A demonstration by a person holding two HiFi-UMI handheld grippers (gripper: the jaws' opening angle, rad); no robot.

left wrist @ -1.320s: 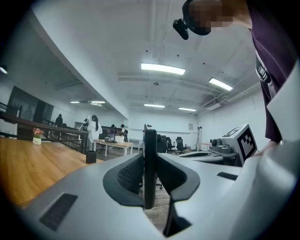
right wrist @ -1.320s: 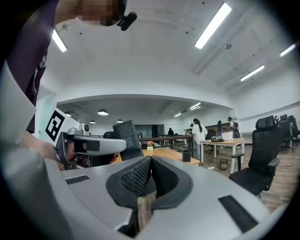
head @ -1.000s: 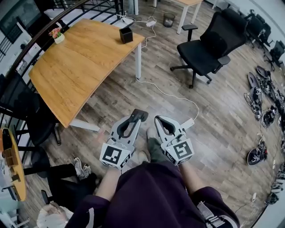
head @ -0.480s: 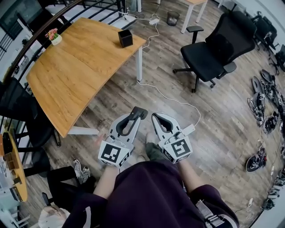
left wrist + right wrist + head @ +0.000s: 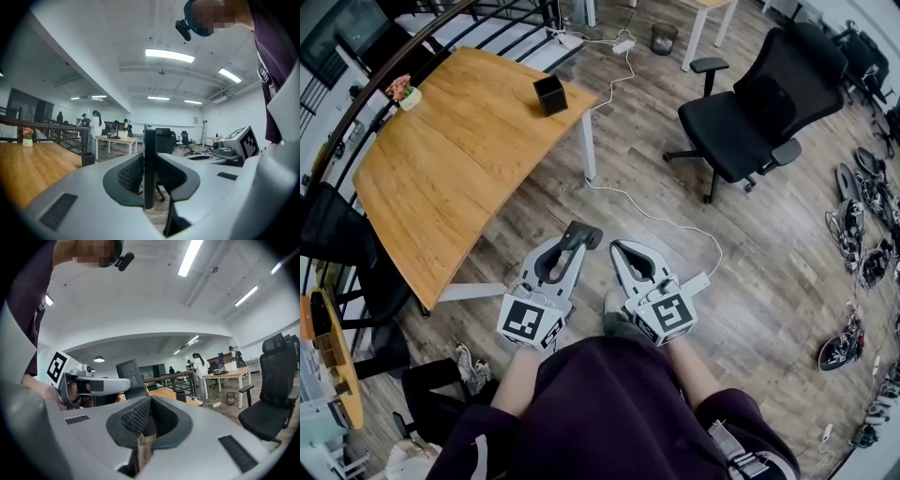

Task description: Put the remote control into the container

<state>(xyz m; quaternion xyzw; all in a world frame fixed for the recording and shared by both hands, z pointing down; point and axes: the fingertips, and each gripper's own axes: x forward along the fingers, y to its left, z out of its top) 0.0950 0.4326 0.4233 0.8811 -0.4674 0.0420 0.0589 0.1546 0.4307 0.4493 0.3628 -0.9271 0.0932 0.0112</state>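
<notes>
Remote control: sitting near the person, over the floor, with the left gripper pinching its flat faces. Its long axis is running roughly upright across the jaws, thin edge facing back along the gripper. I cannot tell which end is pointing up.

Right gripper is hanging just beside it, jaws pressed together on nothing.

Container, a small black box, is standing well apart at the far left, near the table edge.

Judging by this, the carry step is in hand. The next move is likely calling for a reach over the box's mouth, keeping the remote upright so it is going in end first.
</notes>
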